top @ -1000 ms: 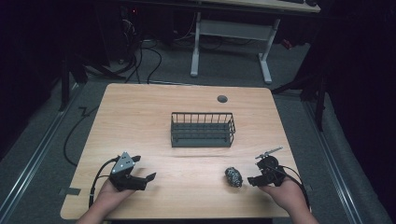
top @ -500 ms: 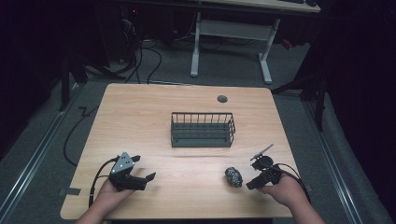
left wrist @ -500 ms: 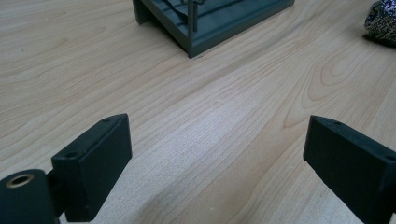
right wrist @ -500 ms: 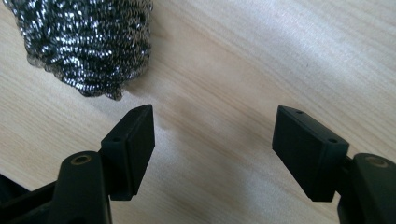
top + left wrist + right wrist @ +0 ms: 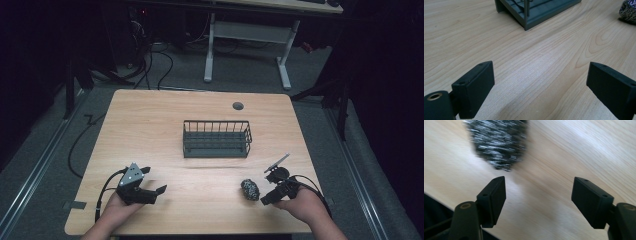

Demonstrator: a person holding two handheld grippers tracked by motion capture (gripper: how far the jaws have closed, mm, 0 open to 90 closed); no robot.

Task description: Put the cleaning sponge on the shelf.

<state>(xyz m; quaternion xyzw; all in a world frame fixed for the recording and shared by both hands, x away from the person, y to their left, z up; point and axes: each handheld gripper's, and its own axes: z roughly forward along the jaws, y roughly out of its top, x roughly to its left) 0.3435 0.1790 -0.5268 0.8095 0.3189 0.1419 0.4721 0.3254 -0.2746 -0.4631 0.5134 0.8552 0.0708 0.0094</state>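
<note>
Since a second ago my right gripper (image 5: 266,196) has swung a little, from beside the speckled ball (image 5: 250,189) toward the table's near edge; its jaws have just been opening and now stand apart with nothing between them. Through the right gripper view I see the ball (image 5: 499,143), blurred, lying on the wood beyond the left jaw tip, clear of both pads. That ball rests on the table (image 5: 165,115) near the front right, just beside my right gripper and apart from it. My left gripper (image 5: 152,192) sits near the front left corner in my left hand (image 5: 117,210), jaws spread wide over bare wood. Farther out, at the middle of the table, stands the dark wire basket (image 5: 216,138); the left gripper view catches its near corner (image 5: 534,12) and the ball (image 5: 628,11) at the upper right. Beyond it, a small round grommet (image 5: 238,106) sits in the tabletop near the far edge.
</note>
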